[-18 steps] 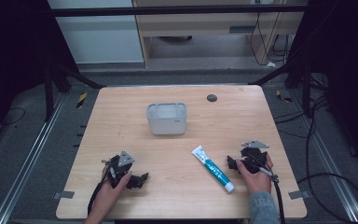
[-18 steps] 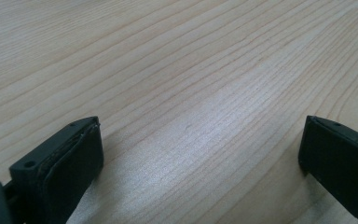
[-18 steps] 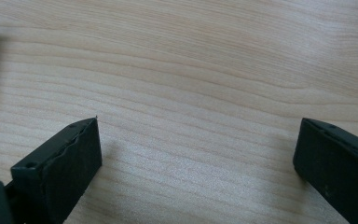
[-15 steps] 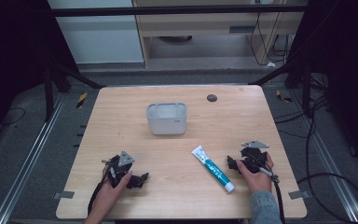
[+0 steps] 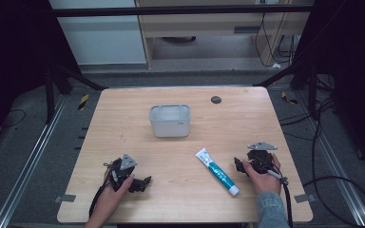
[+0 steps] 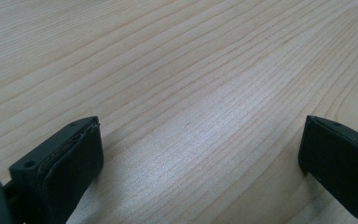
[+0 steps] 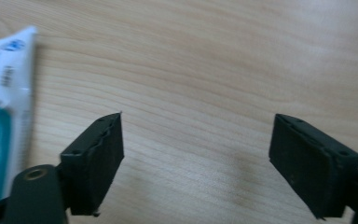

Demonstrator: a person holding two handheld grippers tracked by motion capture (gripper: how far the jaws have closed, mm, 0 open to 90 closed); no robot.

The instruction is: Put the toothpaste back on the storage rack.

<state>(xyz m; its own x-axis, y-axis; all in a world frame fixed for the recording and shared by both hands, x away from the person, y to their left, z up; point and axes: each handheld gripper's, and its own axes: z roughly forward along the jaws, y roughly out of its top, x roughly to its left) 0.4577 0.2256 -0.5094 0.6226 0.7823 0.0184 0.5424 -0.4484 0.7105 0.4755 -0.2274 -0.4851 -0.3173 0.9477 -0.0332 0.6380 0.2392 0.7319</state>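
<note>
A light wooden table [image 5: 123, 114] carries a grey rectangular container [image 5: 169, 120] near its middle. Nearer the person, a white and teal toothpaste tube [image 5: 216, 171] lies flat and slanted, just beside the right gripper [image 5: 238, 165] (its jaws spread, nothing between them). The left gripper [image 5: 146, 182] rests well apart from it, jaws likewise spread over bare wood.

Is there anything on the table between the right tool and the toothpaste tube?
No. In the high view, only bare wood separates the right tool from the toothpaste tube. The right gripper view shows open jaws with the tube just beside them.
</note>
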